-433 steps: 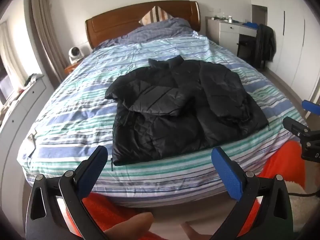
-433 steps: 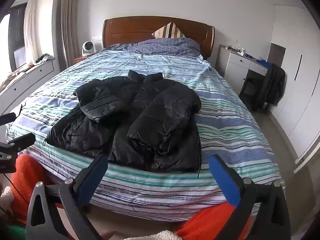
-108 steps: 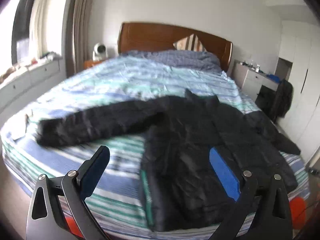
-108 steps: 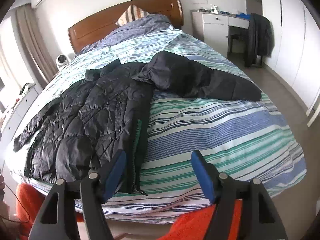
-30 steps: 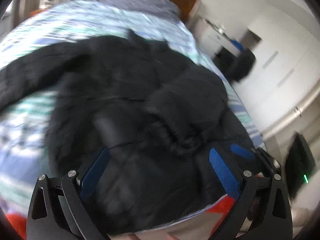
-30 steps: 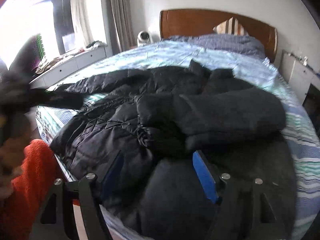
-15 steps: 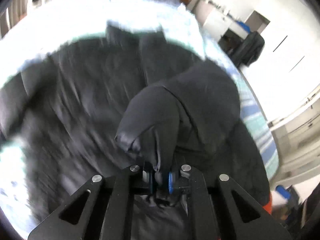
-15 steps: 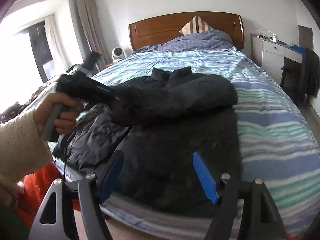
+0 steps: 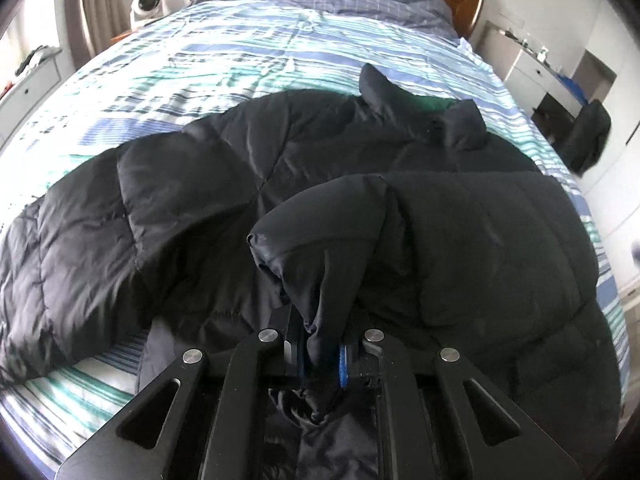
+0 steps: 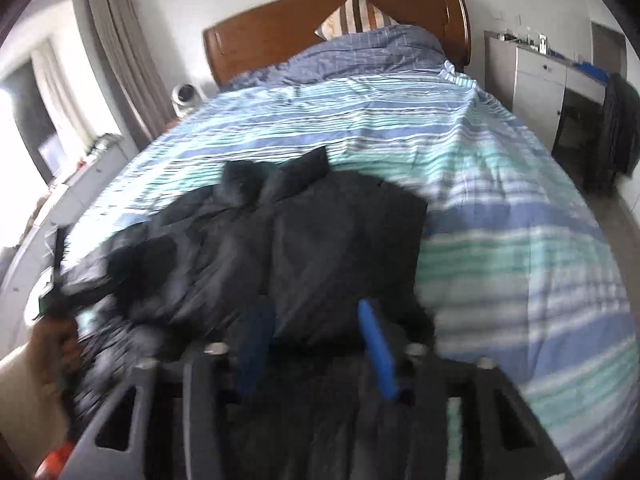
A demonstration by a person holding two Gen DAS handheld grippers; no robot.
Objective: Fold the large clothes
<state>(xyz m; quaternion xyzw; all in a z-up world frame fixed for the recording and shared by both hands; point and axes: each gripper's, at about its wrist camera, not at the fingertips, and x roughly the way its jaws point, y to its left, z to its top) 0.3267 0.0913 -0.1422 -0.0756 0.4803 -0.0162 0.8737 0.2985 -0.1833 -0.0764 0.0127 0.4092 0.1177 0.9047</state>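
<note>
A black puffer jacket (image 9: 224,184) lies front-up on the striped bed (image 9: 240,52), collar toward the headboard. My left gripper (image 9: 320,356) is shut on the cuff of the jacket's right sleeve (image 9: 320,240), which is folded across the chest. The other sleeve (image 9: 52,248) stretches out to the left. In the blurred right wrist view the jacket (image 10: 344,248) fills the near bed, and my right gripper (image 10: 316,344) is over its hem, jaws narrowed with black fabric between the blue pads (image 10: 376,348). My left hand and gripper (image 10: 60,312) show at the left.
A wooden headboard (image 10: 280,28) with pillows is at the far end. A white fan (image 9: 148,4) stands at the far left. A white desk (image 10: 540,72) and a chair with a dark coat (image 10: 620,128) stand to the right.
My left gripper stays shut on the sleeve cuff and has carried it lower toward the near edge. My right gripper has dropped onto the jacket's hem and its jaws have narrowed.
</note>
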